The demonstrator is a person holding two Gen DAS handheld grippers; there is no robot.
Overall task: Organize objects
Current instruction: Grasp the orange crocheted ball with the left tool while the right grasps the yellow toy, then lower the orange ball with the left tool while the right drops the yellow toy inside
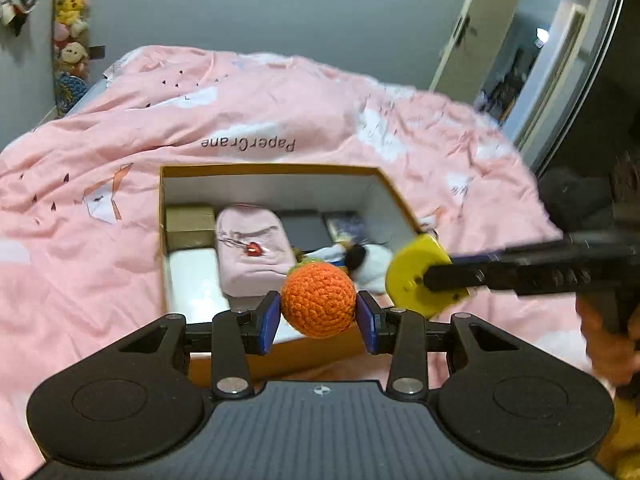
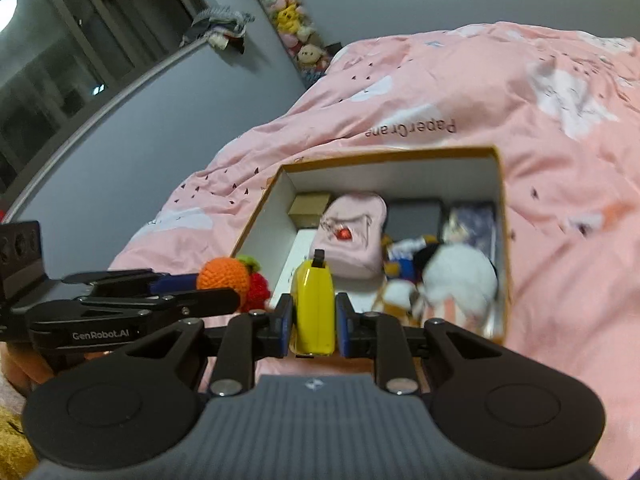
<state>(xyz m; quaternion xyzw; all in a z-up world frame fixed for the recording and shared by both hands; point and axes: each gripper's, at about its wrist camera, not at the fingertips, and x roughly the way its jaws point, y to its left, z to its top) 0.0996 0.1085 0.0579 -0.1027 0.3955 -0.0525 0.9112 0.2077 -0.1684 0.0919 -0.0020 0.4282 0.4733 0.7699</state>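
My left gripper (image 1: 318, 314) is shut on an orange crocheted fruit (image 1: 318, 303) and holds it above the near edge of an open cardboard box (image 1: 272, 169) on the bed. It also shows in the right wrist view (image 2: 222, 274), with a red crocheted piece hanging by it. My right gripper (image 2: 313, 320) is shut on a yellow tape measure (image 2: 314, 312), held over the box's (image 2: 400, 155) near side; the tape measure shows in the left wrist view (image 1: 416, 276) at the box's right wall. Inside lie a pink pouch (image 1: 252, 248), a plush toy (image 2: 452, 280) and small boxes.
The box sits on a pink duvet (image 1: 280, 112) that covers the whole bed. Plush toys (image 1: 72, 12) hang on the wall at the far left. A door (image 1: 480, 32) stands open at the far right. A window (image 2: 60, 60) lies left of the bed.
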